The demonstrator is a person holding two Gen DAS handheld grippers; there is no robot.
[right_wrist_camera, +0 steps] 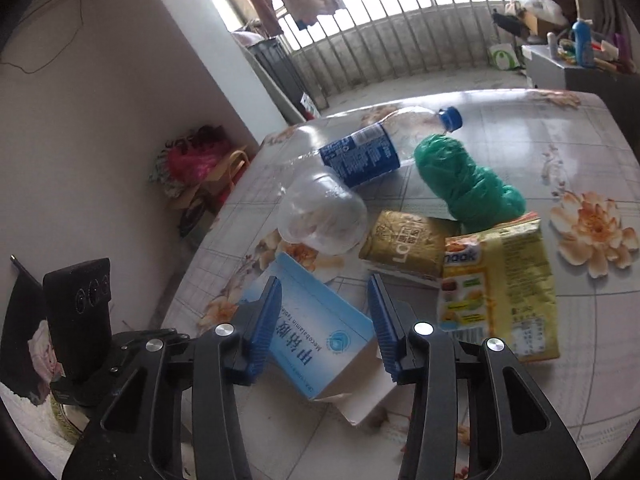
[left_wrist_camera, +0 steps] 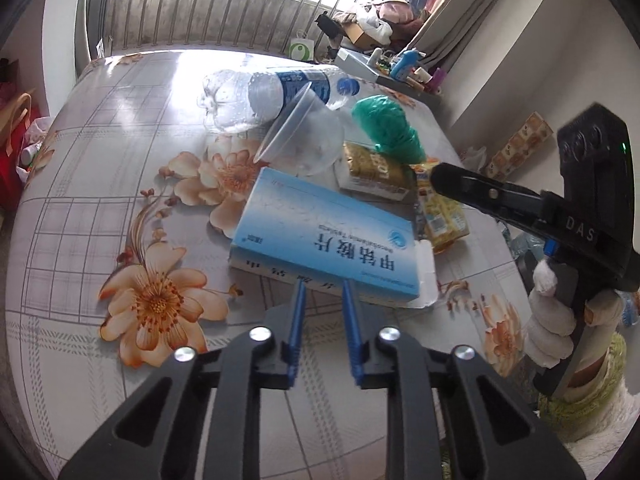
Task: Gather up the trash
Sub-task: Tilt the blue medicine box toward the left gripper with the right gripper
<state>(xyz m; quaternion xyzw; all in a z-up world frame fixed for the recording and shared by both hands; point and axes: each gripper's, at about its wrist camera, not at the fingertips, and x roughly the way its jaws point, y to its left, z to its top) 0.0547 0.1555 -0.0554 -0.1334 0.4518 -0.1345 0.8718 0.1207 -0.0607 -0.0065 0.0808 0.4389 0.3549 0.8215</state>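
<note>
Low in the left wrist frame, your left tool (left_wrist_camera: 323,290) has its narrow fingers at the blue medicine box (left_wrist_camera: 326,240), though a grip can't be confirmed. Your right tool (right_wrist_camera: 326,312) straddles that box, pads apart, on the table (right_wrist_camera: 560,140).

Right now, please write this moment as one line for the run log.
stage: reaching blue box | left gripper: narrow jaws at box edge, grip unclear | right gripper: jaws open around box | other trash: untouched
</note>
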